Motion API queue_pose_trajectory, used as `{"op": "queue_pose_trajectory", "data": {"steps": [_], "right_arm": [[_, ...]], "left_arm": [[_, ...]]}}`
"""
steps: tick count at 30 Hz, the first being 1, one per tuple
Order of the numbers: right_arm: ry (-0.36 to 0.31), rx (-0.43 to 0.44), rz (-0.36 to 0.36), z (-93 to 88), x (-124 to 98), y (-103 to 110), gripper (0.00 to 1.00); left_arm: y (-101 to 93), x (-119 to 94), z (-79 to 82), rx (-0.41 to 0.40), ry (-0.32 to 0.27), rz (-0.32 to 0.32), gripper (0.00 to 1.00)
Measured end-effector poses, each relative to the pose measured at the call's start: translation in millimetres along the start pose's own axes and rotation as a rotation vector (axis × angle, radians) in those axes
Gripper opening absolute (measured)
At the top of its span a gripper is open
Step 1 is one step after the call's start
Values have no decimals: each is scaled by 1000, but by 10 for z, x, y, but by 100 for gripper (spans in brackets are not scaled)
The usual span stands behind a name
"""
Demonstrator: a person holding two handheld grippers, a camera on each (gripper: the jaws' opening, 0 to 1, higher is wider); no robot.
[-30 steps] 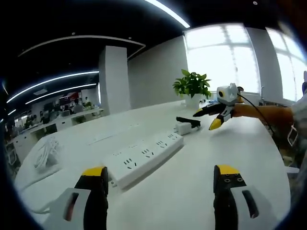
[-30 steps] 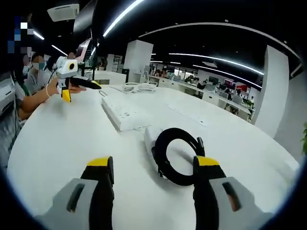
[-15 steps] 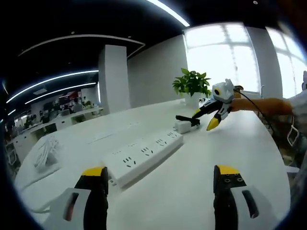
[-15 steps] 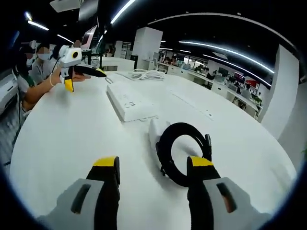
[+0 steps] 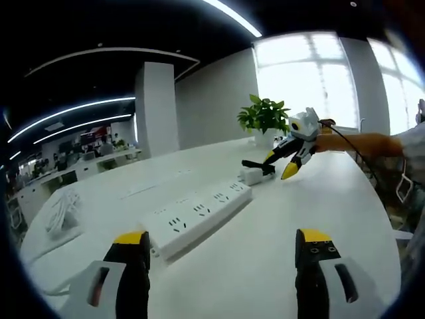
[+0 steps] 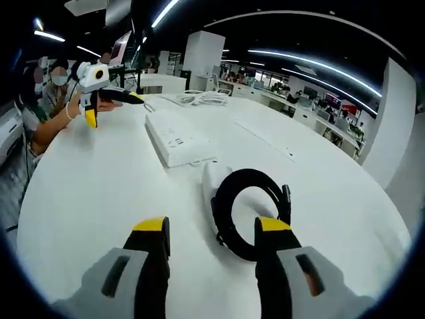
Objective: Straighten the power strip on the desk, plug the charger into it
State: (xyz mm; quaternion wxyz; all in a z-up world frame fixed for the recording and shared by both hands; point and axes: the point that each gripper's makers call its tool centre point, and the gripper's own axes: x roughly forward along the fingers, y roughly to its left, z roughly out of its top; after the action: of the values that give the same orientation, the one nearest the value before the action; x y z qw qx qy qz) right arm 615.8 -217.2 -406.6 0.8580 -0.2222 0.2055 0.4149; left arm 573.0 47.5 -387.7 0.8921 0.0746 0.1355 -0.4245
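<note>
While the wide white bench (image 5: 279, 232) carries everything here, the longest thing on it is the white power strip (image 5: 196, 214), which lies flat near the middle of the bench and runs slantwise, not parallel to the near edge. In the right gripper view the same power strip (image 6: 176, 137) points away toward the far edge, and its end is just beside the charger (image 6: 214, 193). The charger is a white block lying flat on the bench, with its black cable (image 6: 247, 211) wound into a ring that rests against it. The right tool (image 6: 207, 234) has its two yellow-tipped jaws spread wide, one on each side of the cable ring, and it holds nothing; I cannot tell if it touches the cable. In the left gripper view the right tool (image 5: 278, 163) hangs just over the charger (image 5: 252, 174) at the far end of the strip. The left tool (image 5: 222, 242) is also wide open and empty, above the bench's near edge, apart from the strip. A bundle of white cable (image 5: 61, 211) lies near the left edge.
</note>
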Motion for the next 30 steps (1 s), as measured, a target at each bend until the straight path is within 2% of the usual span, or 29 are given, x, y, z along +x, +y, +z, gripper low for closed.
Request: {"op": "queue_pose_trajectory", "data": {"steps": [15, 18, 30], "right_arm": [[32, 8, -11, -25, 2, -66, 37], [36, 4, -17, -25, 2, -72, 31], [51, 2, -37, -57, -1, -139, 26]], "left_arm": [[6, -7, -1, -6, 3, 1, 92], [6, -11, 3, -8, 0, 2, 92], [11, -17, 15, -12, -1, -6, 92]]}}
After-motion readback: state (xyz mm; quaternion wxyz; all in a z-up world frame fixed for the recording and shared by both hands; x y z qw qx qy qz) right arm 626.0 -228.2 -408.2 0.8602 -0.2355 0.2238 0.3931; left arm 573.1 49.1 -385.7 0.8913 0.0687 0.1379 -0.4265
